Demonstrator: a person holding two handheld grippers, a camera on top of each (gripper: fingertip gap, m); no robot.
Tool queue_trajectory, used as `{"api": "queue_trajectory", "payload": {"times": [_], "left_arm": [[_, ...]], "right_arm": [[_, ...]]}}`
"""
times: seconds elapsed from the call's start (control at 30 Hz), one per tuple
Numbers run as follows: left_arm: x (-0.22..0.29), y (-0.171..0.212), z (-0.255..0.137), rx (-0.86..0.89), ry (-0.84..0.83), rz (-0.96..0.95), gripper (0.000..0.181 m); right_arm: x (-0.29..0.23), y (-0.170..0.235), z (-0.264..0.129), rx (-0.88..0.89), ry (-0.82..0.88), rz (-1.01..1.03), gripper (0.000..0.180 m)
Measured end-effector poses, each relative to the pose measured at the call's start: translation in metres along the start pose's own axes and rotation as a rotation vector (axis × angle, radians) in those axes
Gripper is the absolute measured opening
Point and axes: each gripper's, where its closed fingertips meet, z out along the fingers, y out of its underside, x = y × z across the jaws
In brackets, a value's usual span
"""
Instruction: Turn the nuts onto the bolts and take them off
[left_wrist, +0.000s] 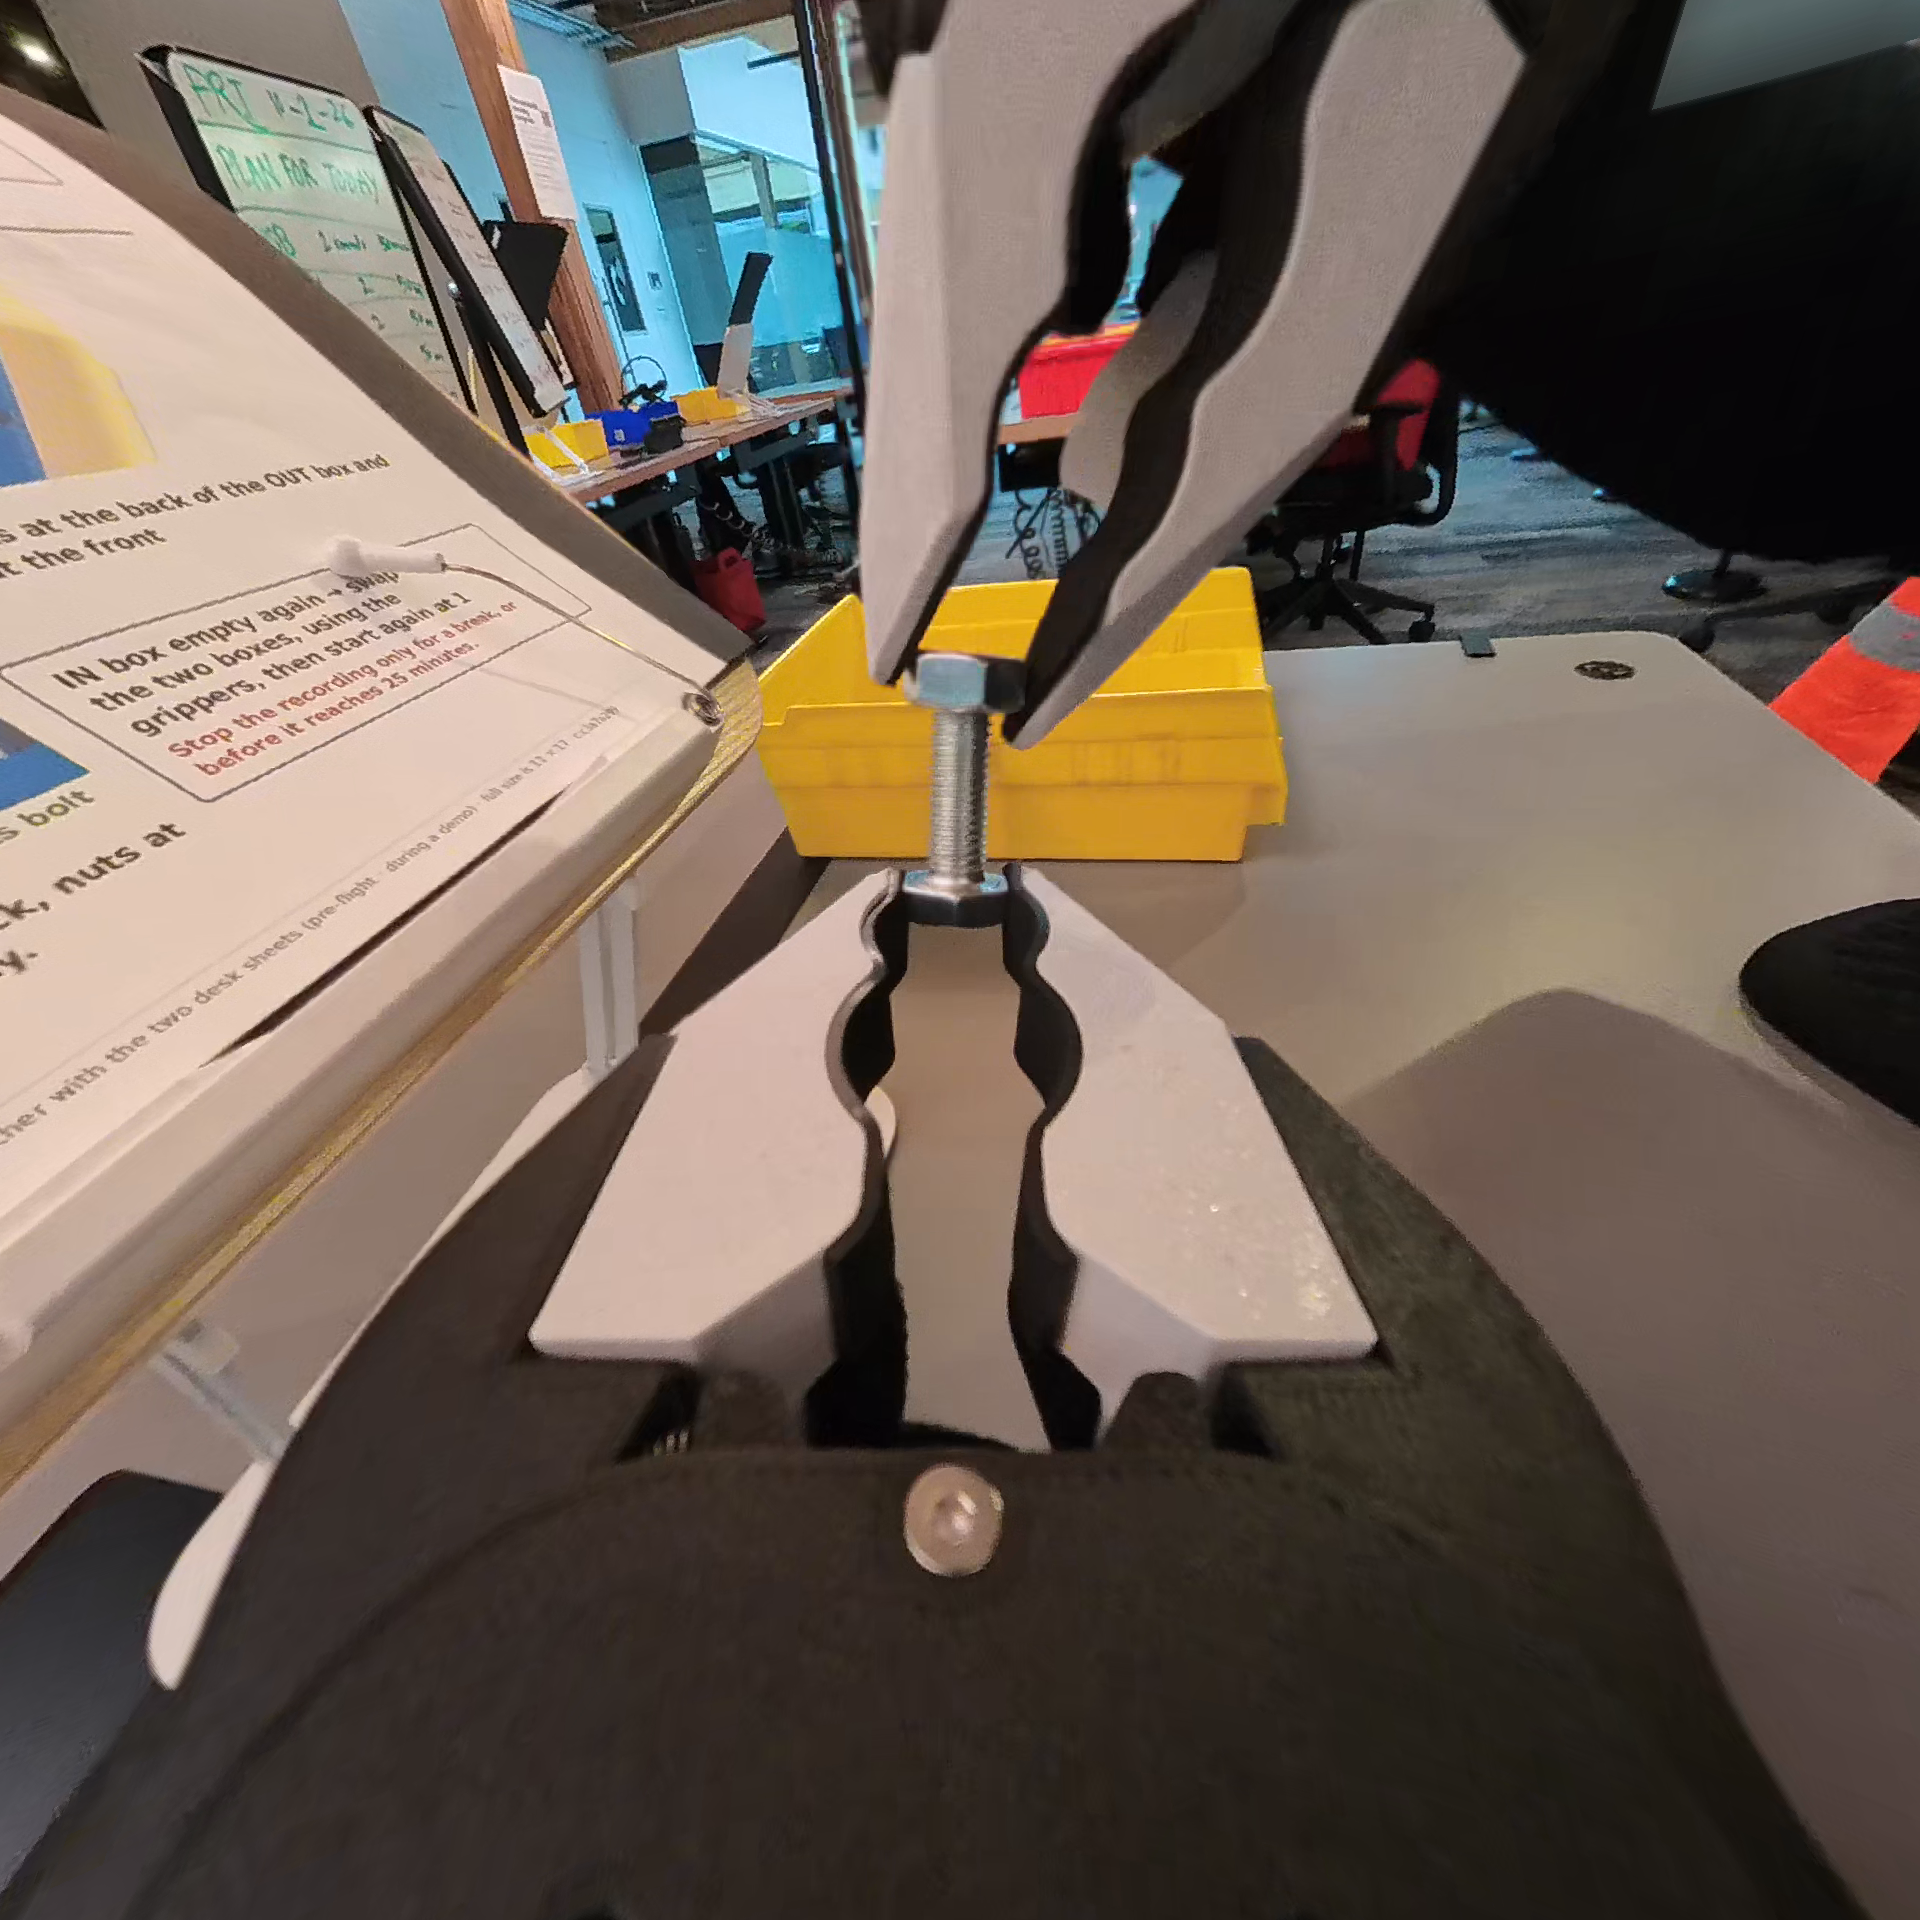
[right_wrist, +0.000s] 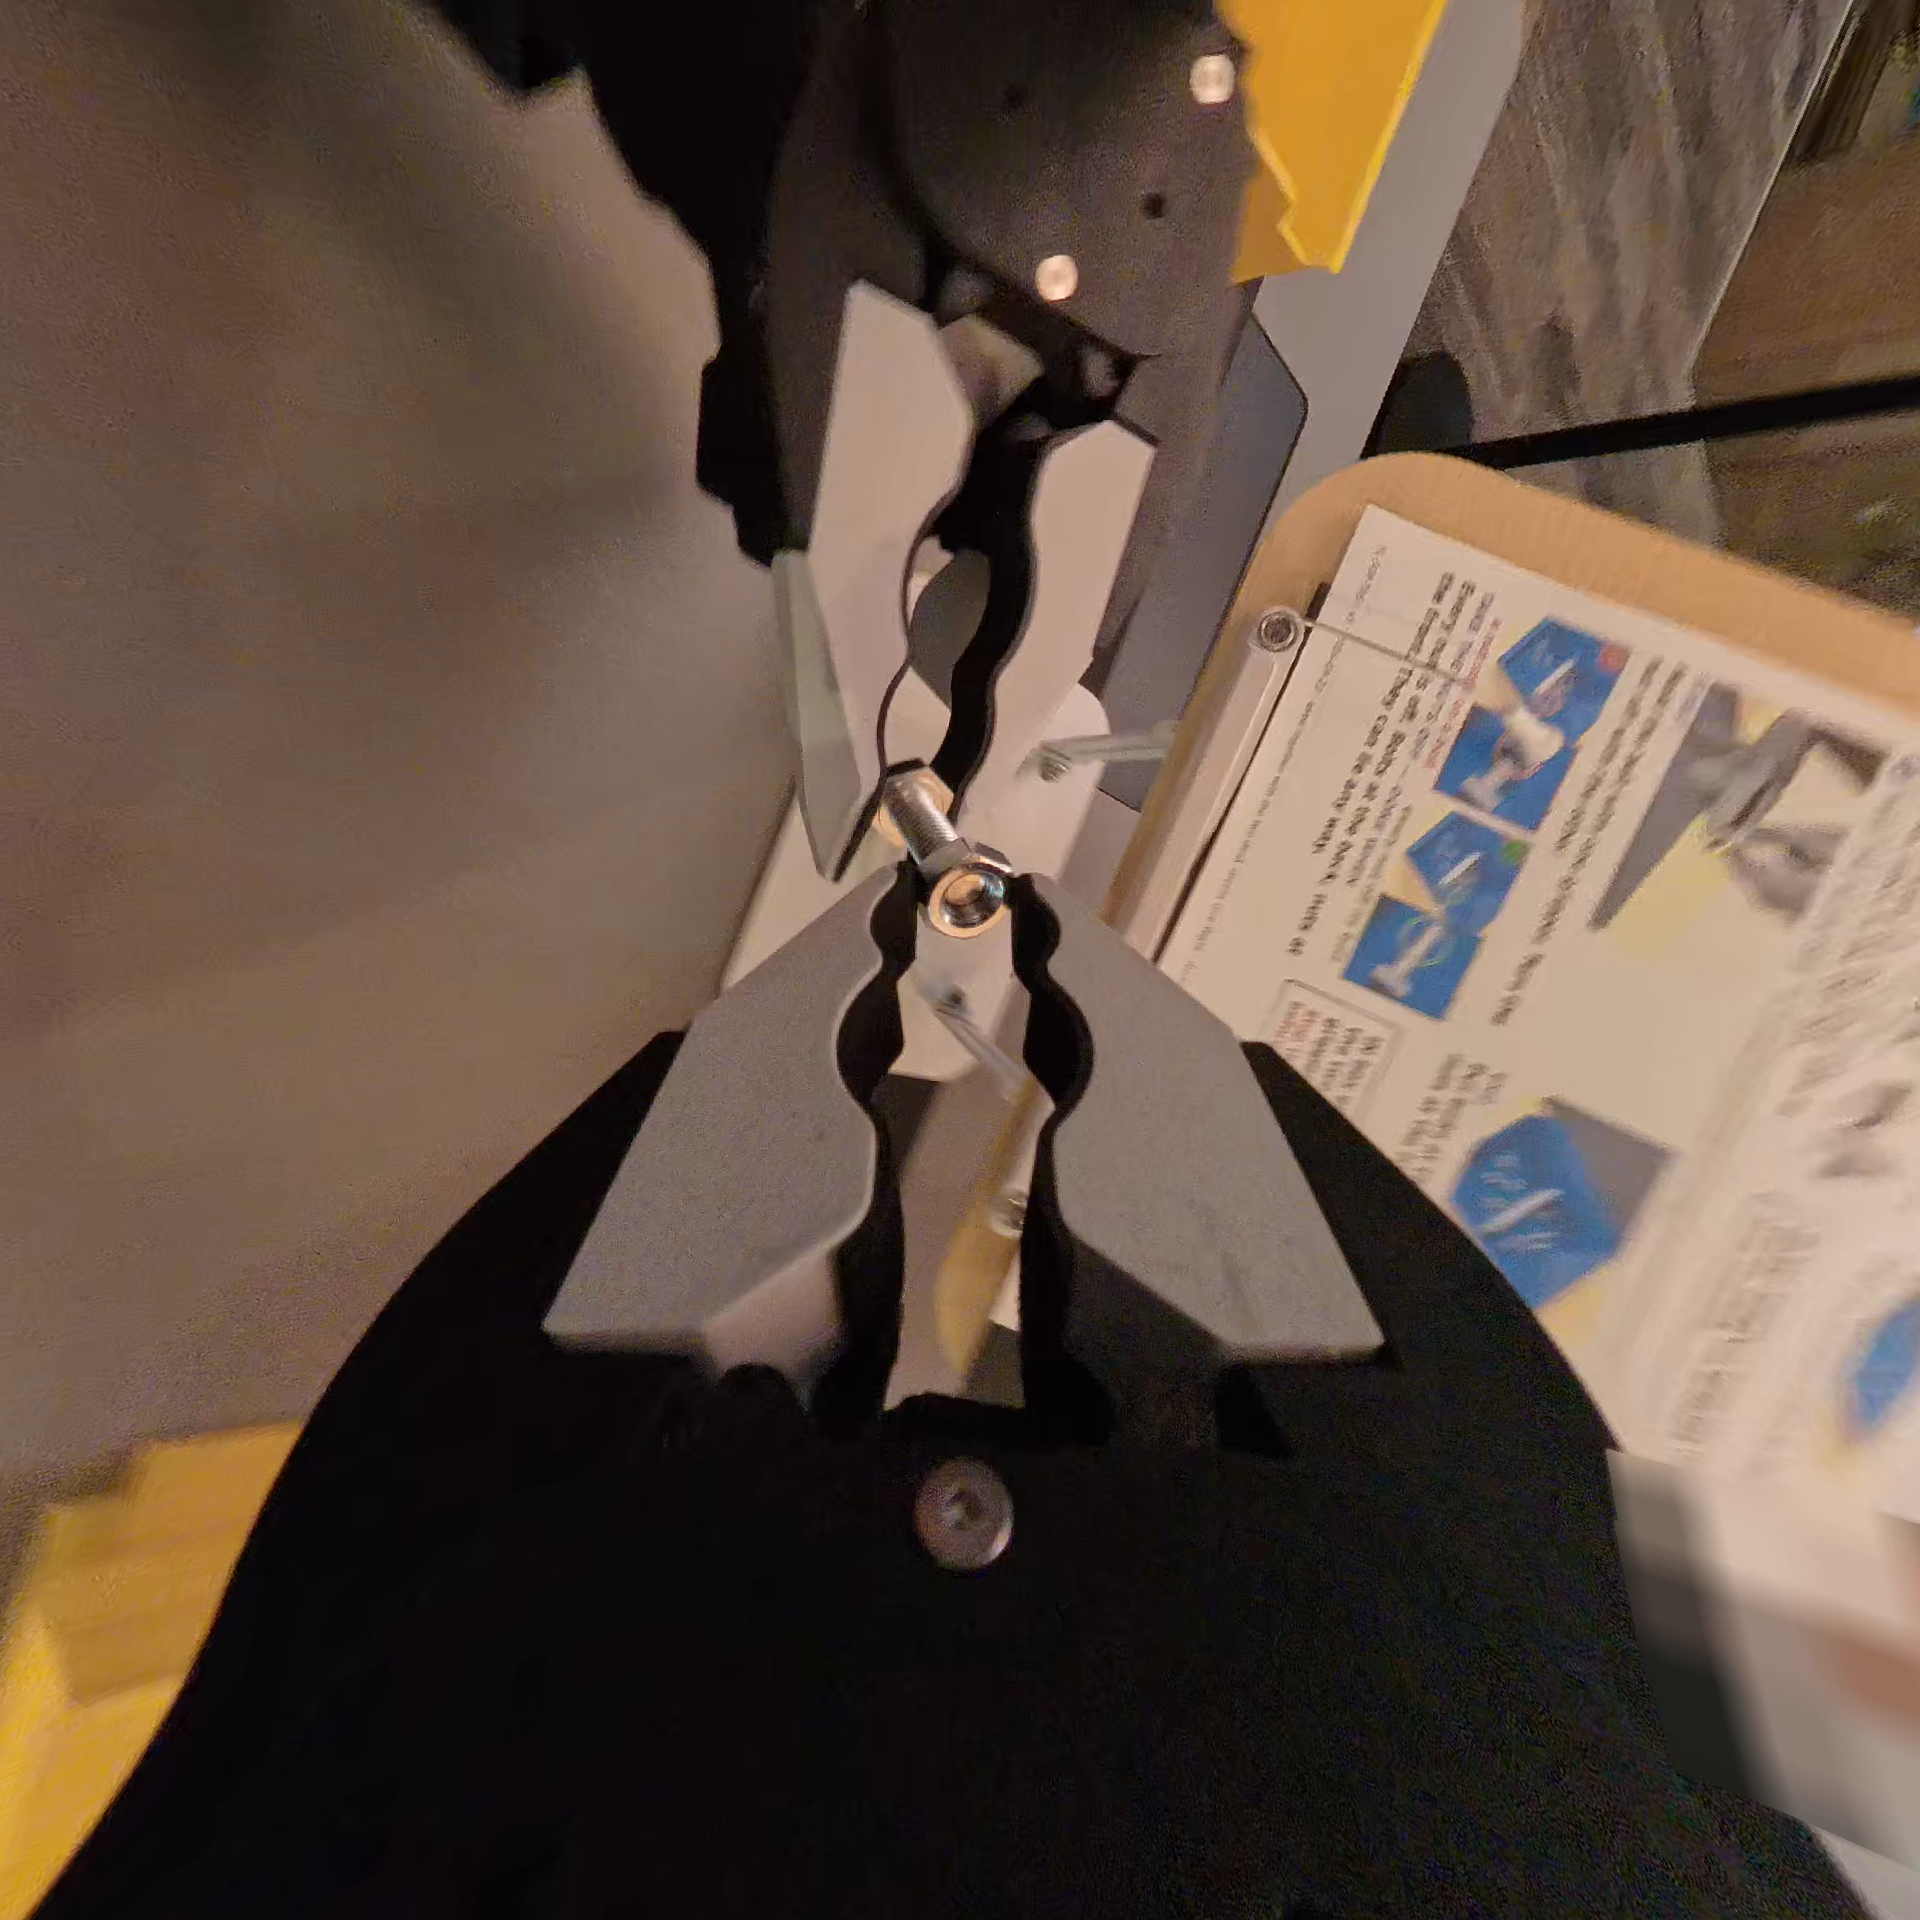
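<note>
Upright above the tabletop (left_wrist: 1455, 831), the bolt (left_wrist: 957, 800) spans both tongs: left tongs (left_wrist: 954, 896) clenched on the nut (left_wrist: 952, 894), right tongs (left_wrist: 961, 698) clenched on its head.

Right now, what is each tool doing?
Left tool: shut on the nut.
Right tool: shut on the bolt head.

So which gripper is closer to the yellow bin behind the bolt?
Right, as far as the left wrist view shows. The right gripper grips the bolt head directly before the yellow bin; the left gripper holds the nut lower, nearer the camera.
</note>
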Motion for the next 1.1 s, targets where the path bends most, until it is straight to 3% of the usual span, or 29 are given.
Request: {"api": "queue_trajectory", "payload": {"times": [0.1,0.23,0.33,0.57,0.67,0.87,1.1], "left_arm": [[-0.0002,0.0027,-0.0004,-0.004,0.009,-0.009,0.016],[-0.0017,0.0044,-0.0004,-0.003,0.005,-0.016,0.016],[-0.0019,0.0007,-0.0008,0.015,-0.001,-0.015,0.016],[-0.0074,-0.0023,-0.0044,0.021,-0.036,-0.001,0.016],[-0.0071,-0.0022,-0.0037,0.015,-0.042,0.009,0.016],[-0.0058,-0.0007,-0.0013,0.004,-0.042,0.017,0.016],[-0.0056,0.0013,-0.0026,-0.011,-0.032,0.016,0.016]], "right_arm": [[0.0003,0.0027,0.0025,-0.143,0.072,-0.242,0.016],[0.0034,0.0043,0.0057,-0.190,0.118,-0.279,0.017],[0.0057,0.0013,0.0027,-0.105,0.109,-0.089,0.042],[0.0067,-0.0008,-0.0033,0.225,-0.027,0.620,0.034],[0.0080,0.0049,-0.0010,0.294,-0.068,0.819,0.033],[0.0046,0.0006,0.0038,0.353,-0.147,0.929,0.021],[0.0020,-0.0024,0.0053,0.334,-0.145,0.771,0.015]]}}
